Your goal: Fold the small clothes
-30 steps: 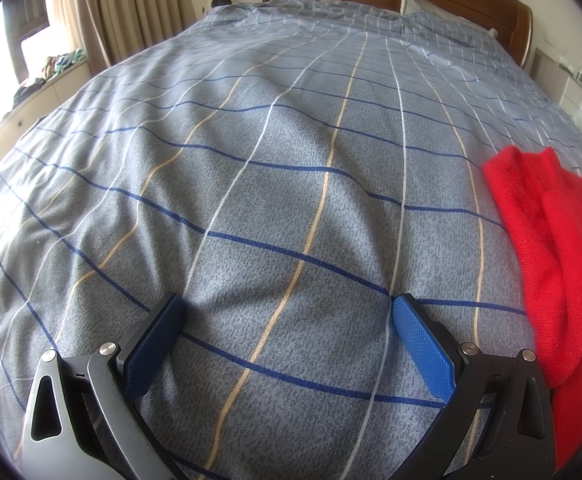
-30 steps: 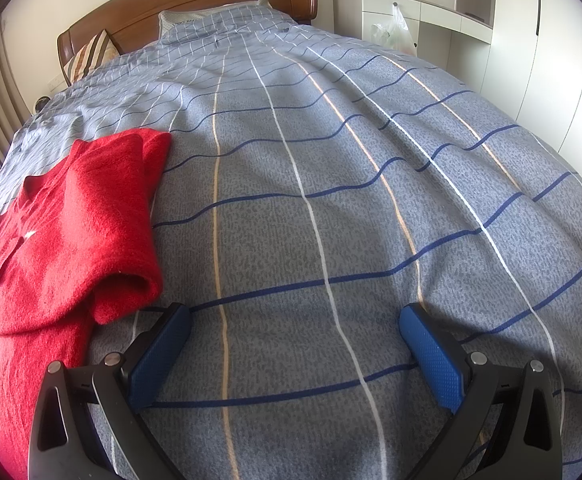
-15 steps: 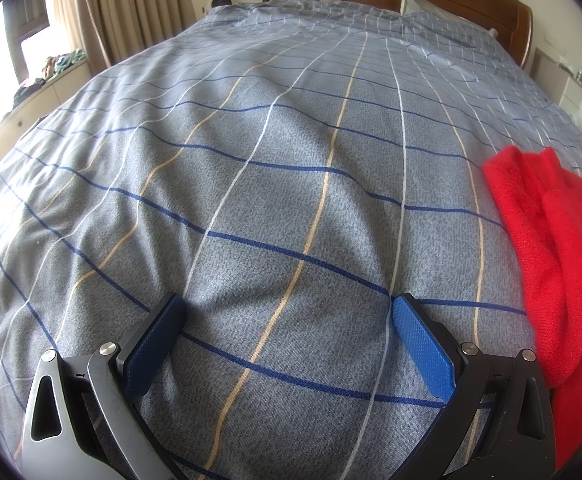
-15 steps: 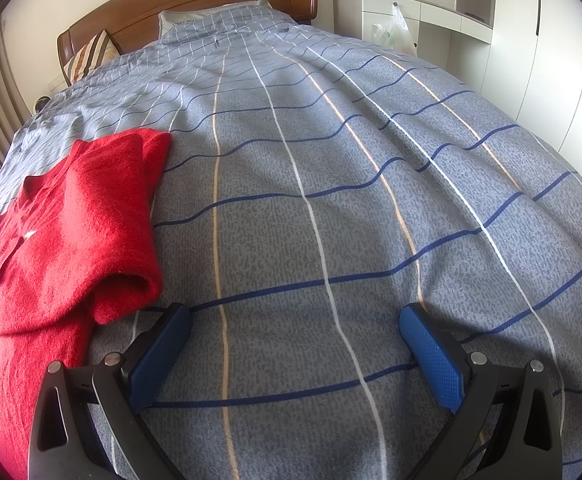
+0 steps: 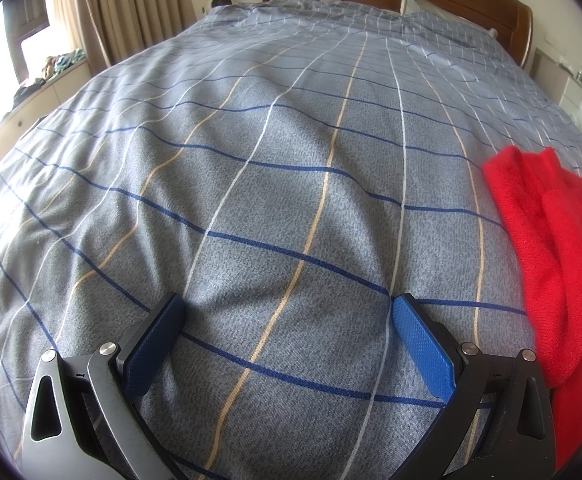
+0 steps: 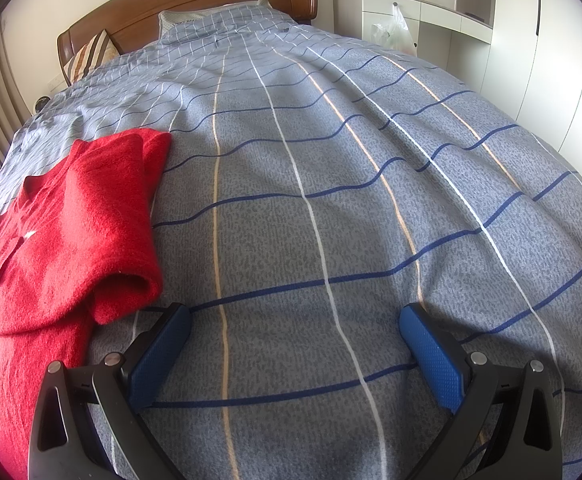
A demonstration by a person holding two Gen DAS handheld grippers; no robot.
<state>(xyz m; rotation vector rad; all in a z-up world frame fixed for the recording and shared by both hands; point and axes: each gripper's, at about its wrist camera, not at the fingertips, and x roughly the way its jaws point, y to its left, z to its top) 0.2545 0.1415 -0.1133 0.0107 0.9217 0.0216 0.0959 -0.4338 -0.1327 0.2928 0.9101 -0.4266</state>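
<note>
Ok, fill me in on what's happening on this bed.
A person holds two grippers low over a grey checked bedspread. Both the left gripper and the right gripper are open and hold nothing. A red sweater lies between them, a sleeve folded over its body. Neither gripper touches it.

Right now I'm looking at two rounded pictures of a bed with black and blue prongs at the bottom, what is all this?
Those prongs are two handheld grippers; a person carries one in each hand. Each has a wide-angle camera looking along its fingers, hence the bulging pictures. One picture is from the left gripper, the other from the right gripper. Both are open, hold nothing, and sit low over a checked blue bedspread. A red sweater, partly folded, lies on it between them: right edge of the left view, left edge of the right view. A wooden headboard stands at the far end.
</note>
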